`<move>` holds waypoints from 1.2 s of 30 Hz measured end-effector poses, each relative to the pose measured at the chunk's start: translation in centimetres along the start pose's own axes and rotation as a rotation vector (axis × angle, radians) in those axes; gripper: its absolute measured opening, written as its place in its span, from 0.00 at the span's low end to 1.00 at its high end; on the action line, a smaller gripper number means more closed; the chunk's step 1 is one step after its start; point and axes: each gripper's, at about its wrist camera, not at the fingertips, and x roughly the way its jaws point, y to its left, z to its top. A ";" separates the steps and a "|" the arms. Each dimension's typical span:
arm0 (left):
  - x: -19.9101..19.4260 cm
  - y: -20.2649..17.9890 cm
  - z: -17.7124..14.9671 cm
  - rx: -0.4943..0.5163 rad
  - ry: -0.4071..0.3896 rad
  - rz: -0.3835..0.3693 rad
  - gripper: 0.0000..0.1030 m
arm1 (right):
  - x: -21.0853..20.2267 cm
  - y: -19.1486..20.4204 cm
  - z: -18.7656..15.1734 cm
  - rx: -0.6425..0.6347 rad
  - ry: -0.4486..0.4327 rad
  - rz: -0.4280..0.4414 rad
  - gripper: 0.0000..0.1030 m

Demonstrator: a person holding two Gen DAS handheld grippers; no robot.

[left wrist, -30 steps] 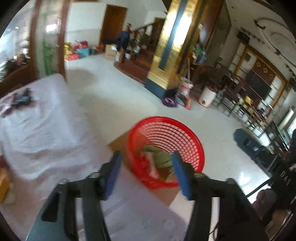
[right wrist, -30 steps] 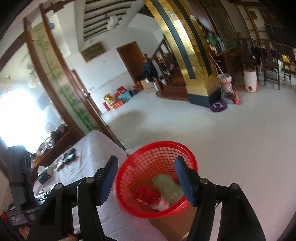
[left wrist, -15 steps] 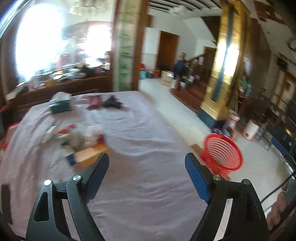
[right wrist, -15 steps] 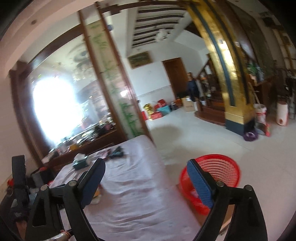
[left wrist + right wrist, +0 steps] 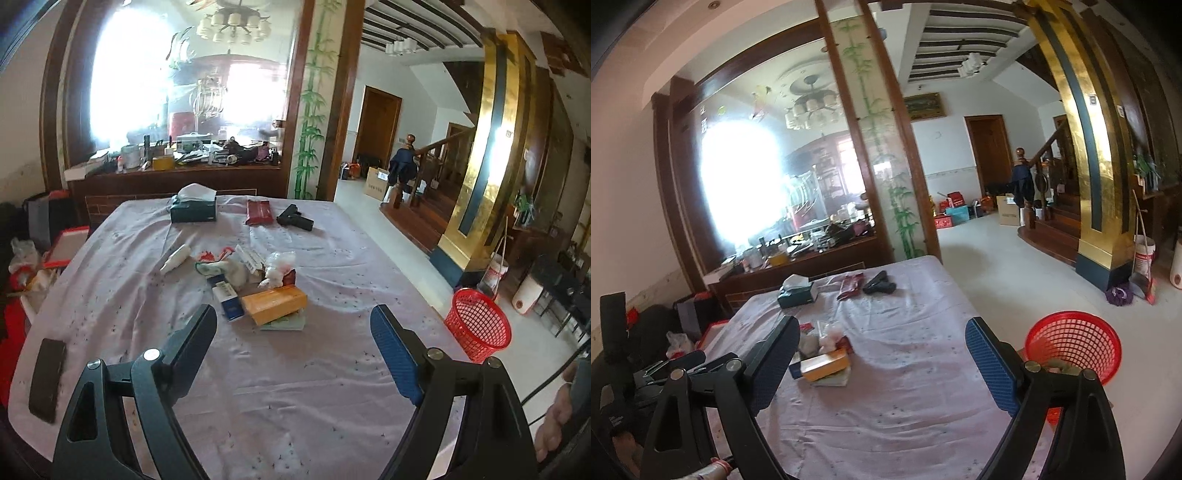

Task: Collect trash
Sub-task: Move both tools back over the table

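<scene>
My left gripper (image 5: 293,347) and right gripper (image 5: 882,350) both hung above the cloth-covered desk (image 5: 332,391), jaws wide apart, nothing between them. The trash pile (image 5: 258,284) lay mid-desk, an orange box (image 5: 274,303) at its near edge. The red basket (image 5: 478,323) stood on the floor just right of the desk.

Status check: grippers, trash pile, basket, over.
Left gripper and right gripper open, empty. Trash pile mid-table, untouched. Red basket off table's right edge. Path clear.
</scene>
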 end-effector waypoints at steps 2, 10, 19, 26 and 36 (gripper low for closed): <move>-0.4 0.5 0.1 -0.006 -0.006 0.003 0.82 | 0.3 1.0 -0.2 -0.008 0.006 0.007 0.91; -1.4 2.1 0.7 -0.020 -0.037 0.016 0.82 | 1.6 2.7 -0.2 -0.022 0.025 0.030 0.91; -0.7 3.3 1.5 -0.025 -0.038 0.047 0.82 | 3.4 3.1 -0.2 -0.020 0.039 0.048 0.91; 0.7 3.3 1.7 0.012 -0.034 0.035 0.82 | 5.1 2.9 -0.2 -0.006 0.051 0.064 0.91; 8.6 5.5 2.1 0.020 0.140 -0.083 0.82 | 9.3 2.0 0.0 0.028 0.093 0.115 0.91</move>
